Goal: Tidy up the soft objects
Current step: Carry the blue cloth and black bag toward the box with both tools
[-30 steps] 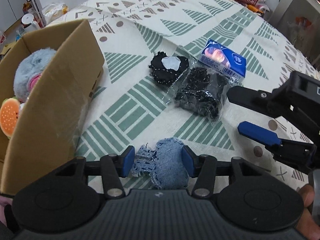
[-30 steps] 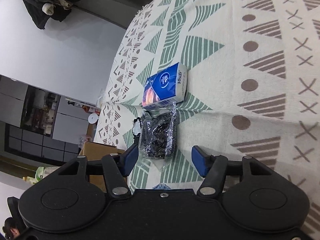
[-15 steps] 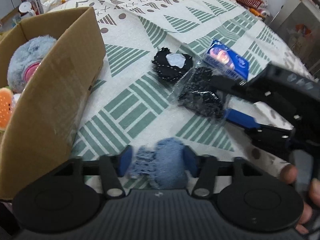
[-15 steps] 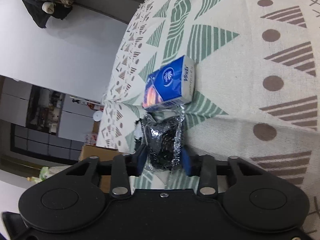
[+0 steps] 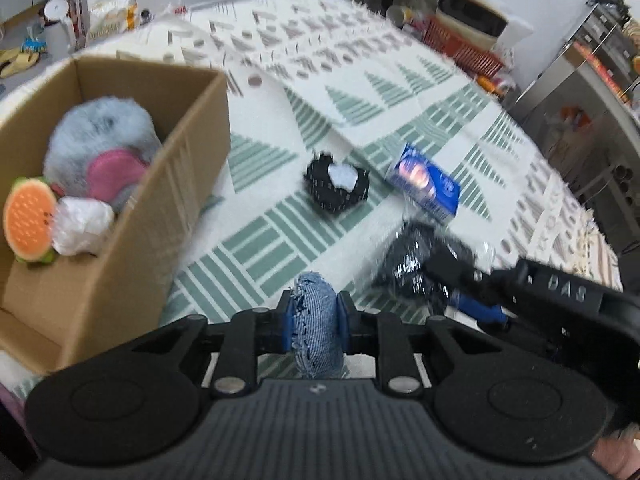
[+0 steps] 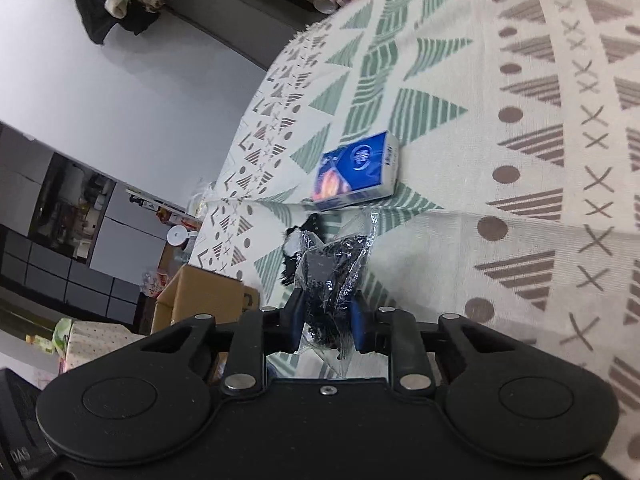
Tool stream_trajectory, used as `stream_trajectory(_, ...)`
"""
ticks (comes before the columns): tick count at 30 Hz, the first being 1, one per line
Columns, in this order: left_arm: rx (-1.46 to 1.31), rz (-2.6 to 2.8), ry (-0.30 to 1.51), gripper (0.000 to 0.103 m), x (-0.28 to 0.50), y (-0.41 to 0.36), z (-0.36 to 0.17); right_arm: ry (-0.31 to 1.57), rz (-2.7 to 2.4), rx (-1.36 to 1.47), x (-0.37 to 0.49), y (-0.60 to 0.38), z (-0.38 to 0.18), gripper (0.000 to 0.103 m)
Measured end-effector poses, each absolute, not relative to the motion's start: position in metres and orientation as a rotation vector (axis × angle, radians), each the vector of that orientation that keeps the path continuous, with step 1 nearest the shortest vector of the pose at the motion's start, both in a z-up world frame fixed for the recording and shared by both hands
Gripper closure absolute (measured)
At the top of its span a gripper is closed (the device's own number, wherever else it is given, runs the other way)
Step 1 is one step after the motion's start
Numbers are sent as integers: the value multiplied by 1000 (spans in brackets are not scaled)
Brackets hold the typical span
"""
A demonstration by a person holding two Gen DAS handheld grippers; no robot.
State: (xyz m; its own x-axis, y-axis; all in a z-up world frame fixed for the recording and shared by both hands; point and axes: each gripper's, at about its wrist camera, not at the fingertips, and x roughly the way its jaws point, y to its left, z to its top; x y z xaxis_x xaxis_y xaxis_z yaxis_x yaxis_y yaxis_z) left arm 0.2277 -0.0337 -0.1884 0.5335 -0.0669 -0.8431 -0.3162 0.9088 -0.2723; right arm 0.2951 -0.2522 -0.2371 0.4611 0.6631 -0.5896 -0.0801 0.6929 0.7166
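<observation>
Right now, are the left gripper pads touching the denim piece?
Touching. The left wrist view shows the left gripper with both blue pads pressed against the sides of the denim piece, no gap.

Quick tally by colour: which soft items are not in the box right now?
Blue: 2, denim piece in left gripper, tissue pack
Black: 2, bagged bundle in right gripper, fuzzy pad
Total: 4
</observation>
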Motion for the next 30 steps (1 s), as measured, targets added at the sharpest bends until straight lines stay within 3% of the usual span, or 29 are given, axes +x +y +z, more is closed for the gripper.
stream_trajectory(13, -481, 174, 866, 82, 194, 7, -139, 913, 545, 613, 262, -215, -177, 79)
stream_trajectory(30, -580, 275, 778, 82, 159, 79, -106, 885, 573, 558, 230, -160, -140, 79)
